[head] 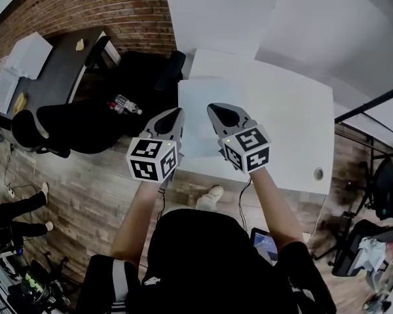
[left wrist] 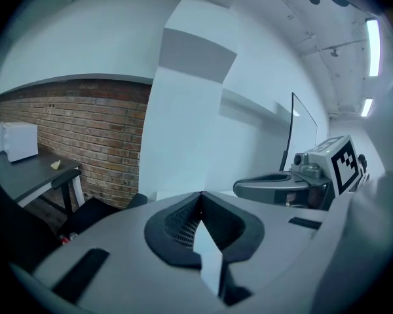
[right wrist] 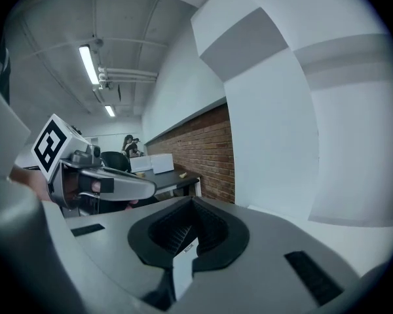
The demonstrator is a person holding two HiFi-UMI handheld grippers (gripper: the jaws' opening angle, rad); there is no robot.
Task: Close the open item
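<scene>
Tabletop (head: 295,123): your left gripper (head: 178,112) and right gripper (head: 211,108), both pinched empty, flank the pale flat item (head: 200,97) lying toward twelve o'clock.

Below the jaws, a white table (head: 295,110). Straight ahead, a white wall (left wrist: 183,142) crossed by a grey band (left wrist: 196,51). Ahead and to the left, red brick wall (head: 98,5), dark desk (head: 59,70), black chair (head: 72,126), wood-plank floor (head: 85,188). Overhead, grey ceiling (right wrist: 118,25) with lit strip lights (right wrist: 88,64).
</scene>
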